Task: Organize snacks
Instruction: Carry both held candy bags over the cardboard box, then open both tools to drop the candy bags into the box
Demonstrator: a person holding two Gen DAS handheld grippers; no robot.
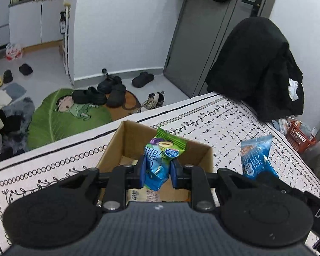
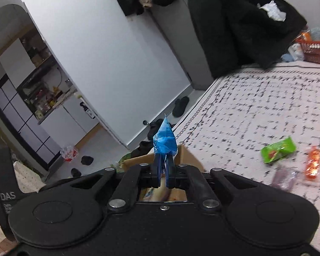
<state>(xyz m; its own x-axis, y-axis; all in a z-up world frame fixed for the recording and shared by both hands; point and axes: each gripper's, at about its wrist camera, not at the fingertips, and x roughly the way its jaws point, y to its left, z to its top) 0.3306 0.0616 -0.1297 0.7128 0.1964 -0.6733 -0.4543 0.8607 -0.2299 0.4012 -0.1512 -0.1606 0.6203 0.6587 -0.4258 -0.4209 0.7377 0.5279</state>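
Note:
An open cardboard box sits on the patterned tablecloth near the table's edge, with a few packets lying in its bottom. My left gripper is shut on a green and blue snack packet, held over the box. To its right hangs a blue snack packet, pinched in my right gripper. In the right wrist view that right gripper is shut on the blue snack packet, just above the box. A green packet, an orange packet and a clear wrapper lie loose on the cloth.
A chair draped with a black coat stands at the table's far side. An orange basket sits at the far right. Beyond the table edge the floor holds shoes and a green leaf-shaped rug.

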